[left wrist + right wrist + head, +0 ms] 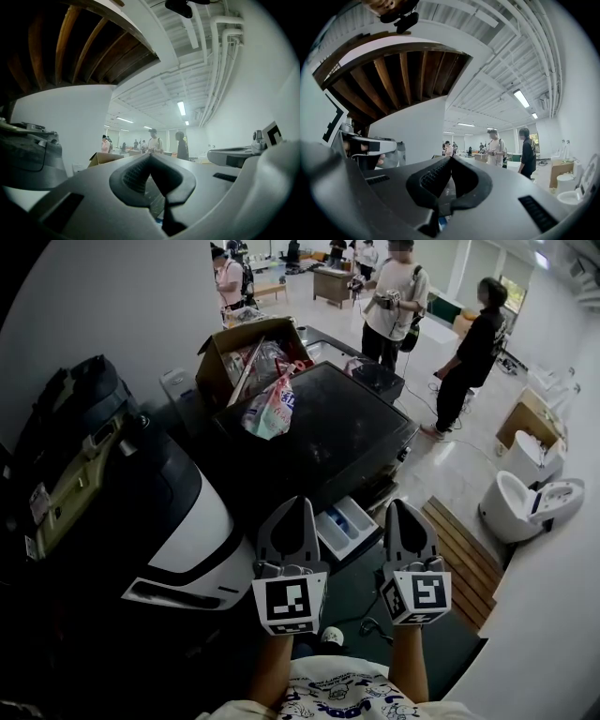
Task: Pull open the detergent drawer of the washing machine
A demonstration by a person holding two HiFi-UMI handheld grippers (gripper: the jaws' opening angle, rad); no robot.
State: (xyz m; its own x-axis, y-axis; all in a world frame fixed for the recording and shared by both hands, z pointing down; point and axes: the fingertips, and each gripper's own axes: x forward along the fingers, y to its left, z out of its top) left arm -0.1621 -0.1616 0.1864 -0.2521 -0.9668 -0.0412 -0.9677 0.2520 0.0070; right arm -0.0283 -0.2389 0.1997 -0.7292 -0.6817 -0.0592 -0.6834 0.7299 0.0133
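"What lies round the open cardboard box (246,357)?"

"A crumpled printed plastic bag (270,412) spills out just in front of it. A black bag (75,418) sits well to its left."

"And to the right of the box?"

"A person in a white shirt (394,301), then a person in black (473,352). Further right and nearer are white toilets (511,507), beside wooden slats (464,559)."

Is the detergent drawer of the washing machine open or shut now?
Open: the drawer sticks out from the front of the washing machine, and its inner compartments show from above.
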